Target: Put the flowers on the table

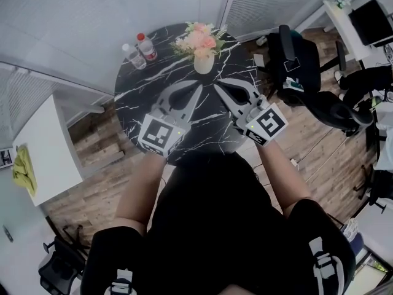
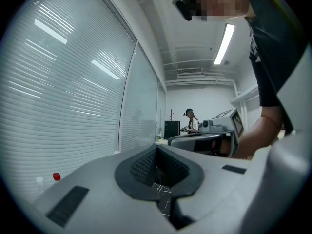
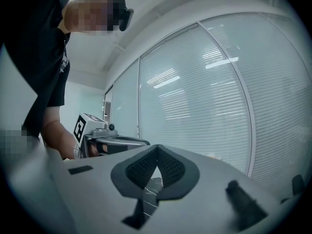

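Over the table (image 1: 138, 100), left gripper (image 1: 196, 92) and right gripper (image 1: 220, 85) point level, jaws pressed together, empty.

Tabletop (image 1: 138, 100), centre frame: black marble, white veining. Flowers (image 1: 198, 39), upper centre: pink and peach, green leaves. Vase (image 1: 204, 64): cream-white. Left of them, red-capped bottle (image 1: 146, 47) and white-capped bottle (image 1: 133, 57), both clear. Left gripper (image 1: 198, 90) and right gripper (image 1: 220, 85): light grey shells, each with a black-and-white square-marker cube. Jaws lined with dark grey pads (image 2: 146, 167), fine grid texture. Floor (image 1: 319, 146): brown wood planks. Side table (image 1: 46, 146), left edge: white, with a yellow-green cloth (image 1: 24, 171). Chairs (image 1: 304, 66), upper right: black. Person's clothes (image 1: 209, 220), bottom: black. Blinds (image 2: 58, 96): pale, horizontal slat stripes.
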The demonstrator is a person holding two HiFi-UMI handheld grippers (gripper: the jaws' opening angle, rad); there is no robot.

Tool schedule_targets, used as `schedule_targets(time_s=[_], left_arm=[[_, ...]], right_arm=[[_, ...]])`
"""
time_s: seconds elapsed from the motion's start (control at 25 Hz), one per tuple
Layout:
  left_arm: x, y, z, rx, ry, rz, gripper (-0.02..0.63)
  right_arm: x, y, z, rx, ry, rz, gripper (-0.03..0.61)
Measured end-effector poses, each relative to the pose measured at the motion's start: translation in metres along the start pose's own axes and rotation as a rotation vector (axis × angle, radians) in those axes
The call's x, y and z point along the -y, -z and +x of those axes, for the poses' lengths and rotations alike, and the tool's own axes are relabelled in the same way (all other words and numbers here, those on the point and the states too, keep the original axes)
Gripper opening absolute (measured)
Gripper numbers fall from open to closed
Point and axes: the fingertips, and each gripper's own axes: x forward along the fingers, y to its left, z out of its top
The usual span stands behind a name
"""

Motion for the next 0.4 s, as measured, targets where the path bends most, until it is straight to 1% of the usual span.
schedule_targets(time_s=[0.24, 0.4], left_arm=[[0.004, 0.000, 0.003, 0.002, 0.004, -0.012, 0.012], [0.015, 0.009, -0.003, -0.014, 0.005, -0.036, 0.012]], right_arm=[[0.003, -0.001, -0.001, -0.002, 0.004, -0.006, 0.020], [-0.006, 0.004, -0.007, -0.024, 0.002, -0.007, 0.020]])
